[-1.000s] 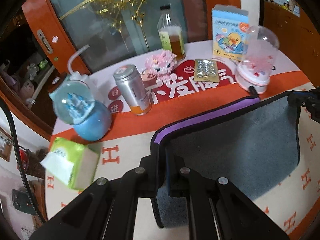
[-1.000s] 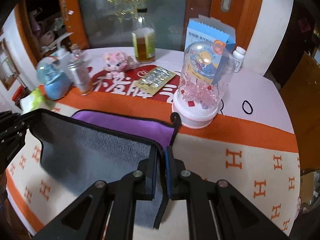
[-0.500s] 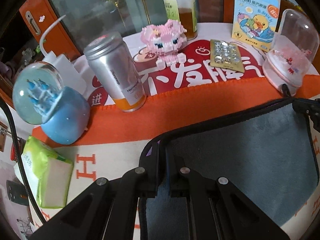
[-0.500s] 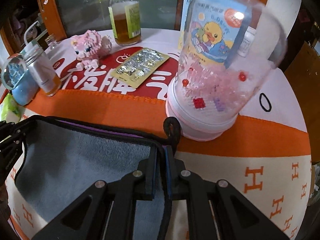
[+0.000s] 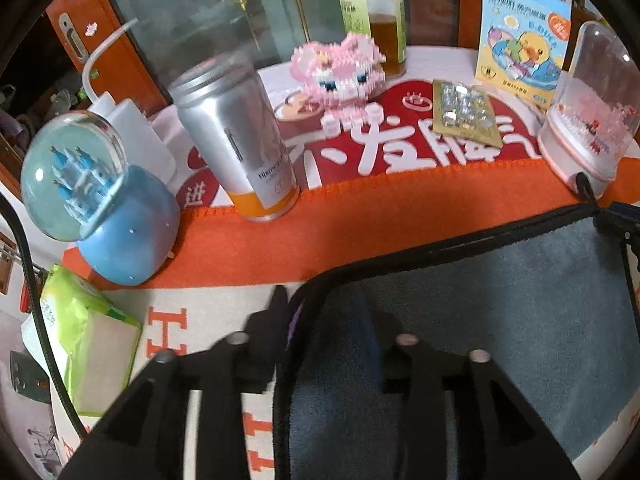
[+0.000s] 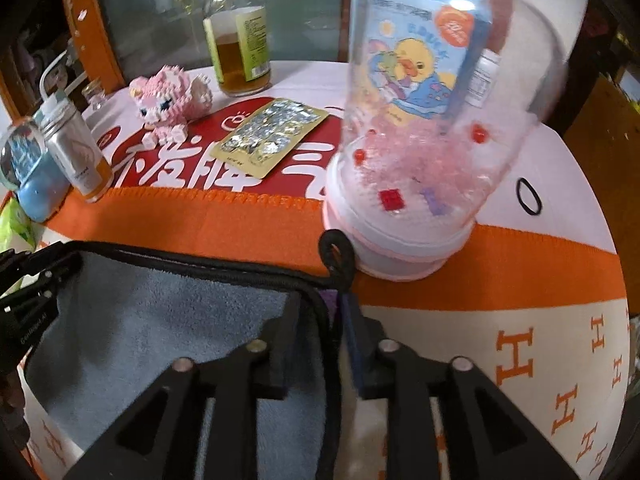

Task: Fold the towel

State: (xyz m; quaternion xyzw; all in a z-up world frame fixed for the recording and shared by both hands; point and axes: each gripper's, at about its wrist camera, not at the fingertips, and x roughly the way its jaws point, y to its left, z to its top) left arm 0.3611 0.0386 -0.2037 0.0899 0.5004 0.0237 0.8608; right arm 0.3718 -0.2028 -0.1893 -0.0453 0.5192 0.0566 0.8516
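The grey towel with black trim lies folded on the orange-and-cream cloth, its purple underside barely showing at the corners. My left gripper is open, its fingers spread either side of the towel's far left corner. My right gripper is open too, straddling the far right corner of the towel beside its black hanging loop. Each gripper shows at the edge of the other's view.
Just beyond the towel stand a pink domed jar, a silver can, a blue snow globe, a pink block pig, a blister pack, a tea bottle and a duck box. A tissue pack lies at the left.
Both grippers carried the towel's edge forward over the purple side and lowered it. Both have now opened and let go of the corners.
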